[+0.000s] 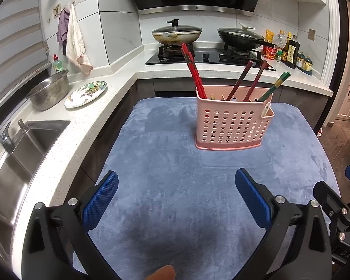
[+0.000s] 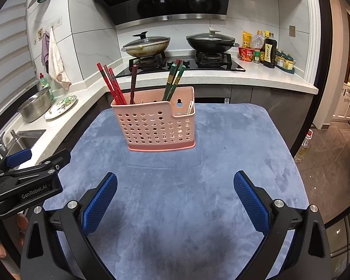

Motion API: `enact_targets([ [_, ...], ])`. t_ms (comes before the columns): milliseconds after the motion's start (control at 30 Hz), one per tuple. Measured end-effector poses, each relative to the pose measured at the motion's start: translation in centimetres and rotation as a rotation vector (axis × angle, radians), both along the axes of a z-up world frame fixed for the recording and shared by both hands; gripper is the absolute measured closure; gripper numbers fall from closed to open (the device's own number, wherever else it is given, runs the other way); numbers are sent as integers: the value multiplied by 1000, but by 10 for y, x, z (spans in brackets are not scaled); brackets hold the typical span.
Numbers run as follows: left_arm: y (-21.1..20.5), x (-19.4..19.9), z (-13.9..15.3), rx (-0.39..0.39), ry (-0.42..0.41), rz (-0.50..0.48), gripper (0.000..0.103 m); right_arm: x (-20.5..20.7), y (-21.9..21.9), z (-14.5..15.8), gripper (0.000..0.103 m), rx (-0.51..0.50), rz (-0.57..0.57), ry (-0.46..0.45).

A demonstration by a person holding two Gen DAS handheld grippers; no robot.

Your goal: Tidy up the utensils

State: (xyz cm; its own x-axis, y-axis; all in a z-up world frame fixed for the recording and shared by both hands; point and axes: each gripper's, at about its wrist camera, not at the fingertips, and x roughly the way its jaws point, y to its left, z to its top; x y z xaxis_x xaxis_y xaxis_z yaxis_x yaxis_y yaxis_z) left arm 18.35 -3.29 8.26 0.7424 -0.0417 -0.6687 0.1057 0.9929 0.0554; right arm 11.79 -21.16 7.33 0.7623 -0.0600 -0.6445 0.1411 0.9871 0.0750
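A pink perforated utensil holder [image 1: 232,126] [image 2: 155,123] stands upright on a blue cloth-covered table [image 1: 170,163] [image 2: 221,154]. It holds red chopsticks [image 1: 194,72] [image 2: 110,84], dark red-brown chopsticks [image 1: 249,79] [image 2: 133,84] and green chopsticks [image 1: 275,85] [image 2: 173,81], all leaning upright. A white utensil [image 1: 266,109] [image 2: 190,107] sits in its small side pocket. My left gripper [image 1: 176,198] is open and empty, well short of the holder. My right gripper [image 2: 175,198] is open and empty too. The left gripper's body [image 2: 28,179] shows at the left of the right wrist view.
A white counter runs along the left with a sink [image 1: 23,144], a steel colander [image 1: 50,89] and a painted plate [image 1: 85,93]. Behind the table is a stove with two lidded pans [image 1: 176,33] [image 1: 241,37] and sauce bottles [image 1: 289,49]. Open floor lies to the right [image 2: 326,154].
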Motion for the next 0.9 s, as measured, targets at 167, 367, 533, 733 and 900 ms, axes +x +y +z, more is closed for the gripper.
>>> enact_targets([
  [167,0,0,0,6,-4,4,7,1,0,0,7,-2,1,4],
  [367,0,0,0,10,-12,-1,7,1,1,-1,7,-3,3,6],
  [533,-1,1,1,15,-16,-5,7,2,2,-2,7,-5,5,9],
  [733,-1,1,1,17,-12,-3,7,3,2,-2,7,-4,5,10],
  [900,-1,1,0,19,-11,5,7,3,2,-3,7,-5,6,11],
])
